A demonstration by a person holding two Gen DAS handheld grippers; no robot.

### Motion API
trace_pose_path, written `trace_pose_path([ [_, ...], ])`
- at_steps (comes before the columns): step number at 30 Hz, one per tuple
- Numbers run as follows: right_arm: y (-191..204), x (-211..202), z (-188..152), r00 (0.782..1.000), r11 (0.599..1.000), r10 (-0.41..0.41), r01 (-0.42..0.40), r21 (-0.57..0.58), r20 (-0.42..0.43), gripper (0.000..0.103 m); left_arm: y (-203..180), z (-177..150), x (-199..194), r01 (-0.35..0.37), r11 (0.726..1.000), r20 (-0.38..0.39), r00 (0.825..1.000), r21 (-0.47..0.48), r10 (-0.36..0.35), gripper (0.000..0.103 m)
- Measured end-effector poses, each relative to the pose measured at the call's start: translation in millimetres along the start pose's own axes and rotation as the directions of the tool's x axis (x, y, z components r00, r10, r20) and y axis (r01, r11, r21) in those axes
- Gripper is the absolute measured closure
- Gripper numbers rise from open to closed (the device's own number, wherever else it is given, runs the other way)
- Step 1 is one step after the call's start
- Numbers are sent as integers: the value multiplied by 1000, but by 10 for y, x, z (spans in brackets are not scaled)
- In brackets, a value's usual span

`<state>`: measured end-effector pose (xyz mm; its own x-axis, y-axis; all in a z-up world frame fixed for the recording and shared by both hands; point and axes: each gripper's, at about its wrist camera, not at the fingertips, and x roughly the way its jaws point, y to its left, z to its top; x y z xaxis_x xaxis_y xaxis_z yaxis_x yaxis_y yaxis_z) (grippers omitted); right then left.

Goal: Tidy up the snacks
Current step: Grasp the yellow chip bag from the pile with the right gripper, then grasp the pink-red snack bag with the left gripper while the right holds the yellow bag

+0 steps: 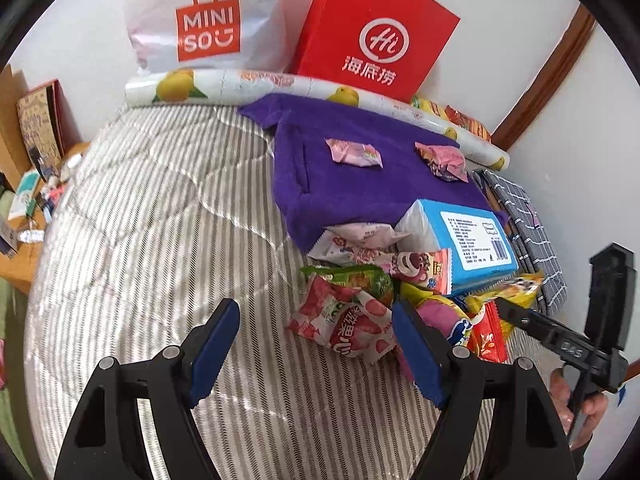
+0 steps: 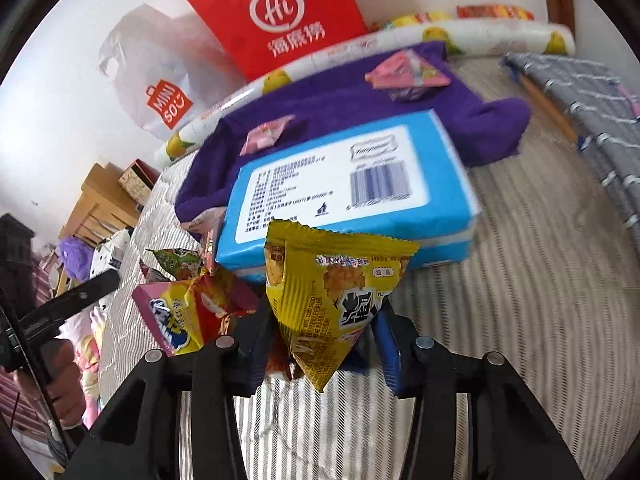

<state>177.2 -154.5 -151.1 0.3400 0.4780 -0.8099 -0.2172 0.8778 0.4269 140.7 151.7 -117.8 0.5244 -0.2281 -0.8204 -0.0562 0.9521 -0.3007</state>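
Right wrist view showed the right tool (image 2: 324, 344) clamped on a yellow snack packet (image 2: 328, 300) above the striped bed (image 2: 520, 320), while the left tool (image 1: 316, 344) stood open beside a strawberry packet (image 1: 344, 324).

The snack packets (image 1: 348, 320) look like glossy, crinkled foil. The purple towel (image 1: 360, 168) is matt, fuzzy cloth on a striped quilted bedcover (image 1: 160, 220). Upper centre, the red bag (image 1: 376, 32) is smooth paper.
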Motion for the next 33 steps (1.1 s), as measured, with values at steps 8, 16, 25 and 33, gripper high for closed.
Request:
trace_pose_path([
  [8, -162, -337, -55, 999, 1000, -13, 13, 5, 47, 57, 126, 24, 156, -6, 999, -15, 1000, -49, 6, 26],
  [16, -197, -334, -121, 997, 998, -61, 62, -23, 39, 57, 125, 45, 349, 33, 998, -37, 999, -51, -35, 33],
  [25, -154, -283, -117, 997, 996, -70, 71, -49, 34, 58, 82, 15, 371, 100, 994, -44, 994, -33, -102, 54],
  [33, -153, -299, -156, 997, 996, -68, 70, -47, 31, 57, 31, -99, 396, 93, 995, -83, 992, -23, -94, 43],
])
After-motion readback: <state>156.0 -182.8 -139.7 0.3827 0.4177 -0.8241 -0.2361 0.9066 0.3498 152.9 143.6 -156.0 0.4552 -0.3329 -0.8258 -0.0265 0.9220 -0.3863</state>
